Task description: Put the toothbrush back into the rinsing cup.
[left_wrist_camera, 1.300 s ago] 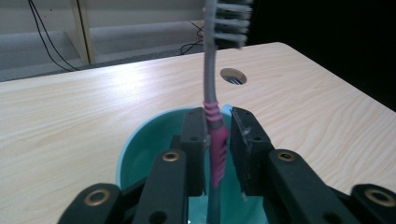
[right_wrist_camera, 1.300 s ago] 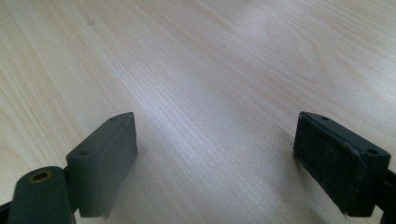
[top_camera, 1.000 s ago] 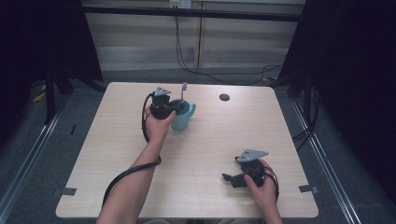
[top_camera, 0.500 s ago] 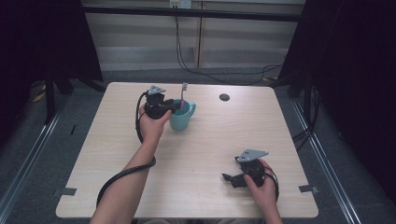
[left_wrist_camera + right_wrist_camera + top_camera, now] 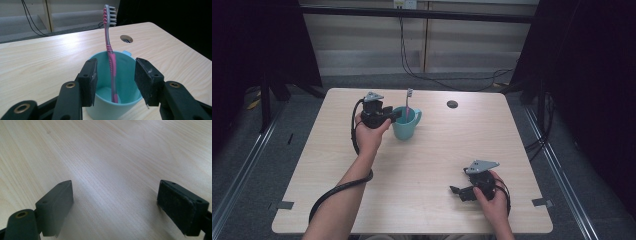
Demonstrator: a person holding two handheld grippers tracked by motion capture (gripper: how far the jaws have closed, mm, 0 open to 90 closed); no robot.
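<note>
Wooden table (image 5: 422, 165) with a blue cup (image 5: 405, 124) near the upper middle of the frame.
A pink toothbrush (image 5: 110, 47) stands in it; the left gripper (image 5: 115, 75) gapes around the cup's near rim, the right gripper (image 5: 115, 202) rests wide apart at lower right.

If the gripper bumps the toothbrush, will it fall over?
Probably not. The toothbrush stands loose in the cup, leaning on its rim, so it would likely just slide around. It looks thin and light, and the cup seems wide enough to stay upright.
</note>
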